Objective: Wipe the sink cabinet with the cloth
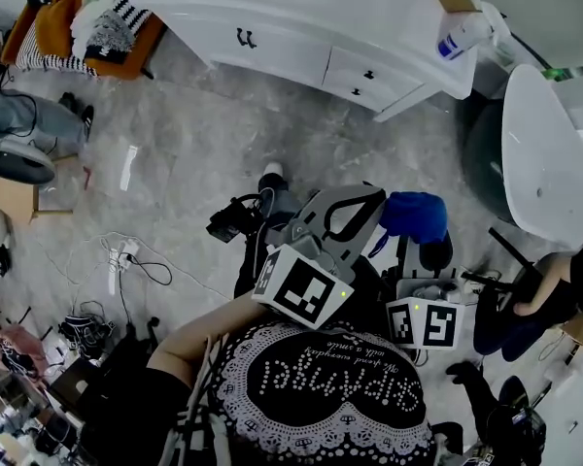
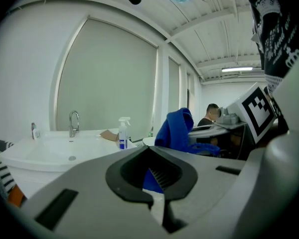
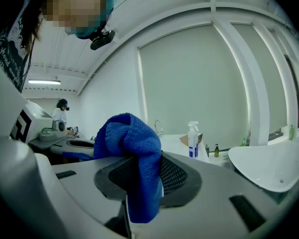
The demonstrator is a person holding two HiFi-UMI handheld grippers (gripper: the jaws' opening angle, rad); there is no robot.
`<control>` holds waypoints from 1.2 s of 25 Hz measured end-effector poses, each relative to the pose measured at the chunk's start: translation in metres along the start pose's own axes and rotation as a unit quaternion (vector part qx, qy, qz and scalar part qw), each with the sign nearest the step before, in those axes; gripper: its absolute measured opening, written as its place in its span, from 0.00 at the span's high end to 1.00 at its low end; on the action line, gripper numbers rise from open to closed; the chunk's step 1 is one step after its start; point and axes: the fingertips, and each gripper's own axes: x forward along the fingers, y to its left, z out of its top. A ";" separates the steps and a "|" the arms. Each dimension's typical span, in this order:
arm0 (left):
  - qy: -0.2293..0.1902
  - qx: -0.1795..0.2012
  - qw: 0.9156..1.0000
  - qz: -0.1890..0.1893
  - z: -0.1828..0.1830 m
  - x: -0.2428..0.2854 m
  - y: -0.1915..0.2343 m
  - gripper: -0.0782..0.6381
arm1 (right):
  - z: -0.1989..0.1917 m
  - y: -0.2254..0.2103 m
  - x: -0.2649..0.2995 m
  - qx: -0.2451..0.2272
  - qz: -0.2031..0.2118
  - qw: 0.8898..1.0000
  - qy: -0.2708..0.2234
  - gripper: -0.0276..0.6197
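"Cloth [image 3: 134, 153] first: where does it sit against your grippers?"

"It's pinched in my right gripper [image 3: 142, 179]. The jaws are clamped on a fold, with the rest bunched above them and a tail hanging below. My left gripper [image 2: 155, 172] holds nothing, and its jaws are drawn almost together just beside the cloth."

"And the sink cabinet [image 1: 301, 42]?"

"It's well apart from both. The head view shows its white drawers across the floor [image 1: 194, 144], and the spray bottle [image 1: 462, 39] lying at one end of the top. My left gripper view adds the faucet [image 2: 74, 123] over the basin, which I can't make out from above."
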 end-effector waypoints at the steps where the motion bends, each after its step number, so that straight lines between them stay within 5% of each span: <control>1: 0.001 0.001 1.000 -0.002 0.000 0.001 -0.001 0.89 | 0.000 0.000 0.000 0.002 0.001 1.000 0.000 0.78; 30: -0.001 0.010 1.000 0.004 0.001 0.007 -0.013 0.89 | -0.005 -0.009 -0.006 0.013 0.016 1.000 0.000 0.78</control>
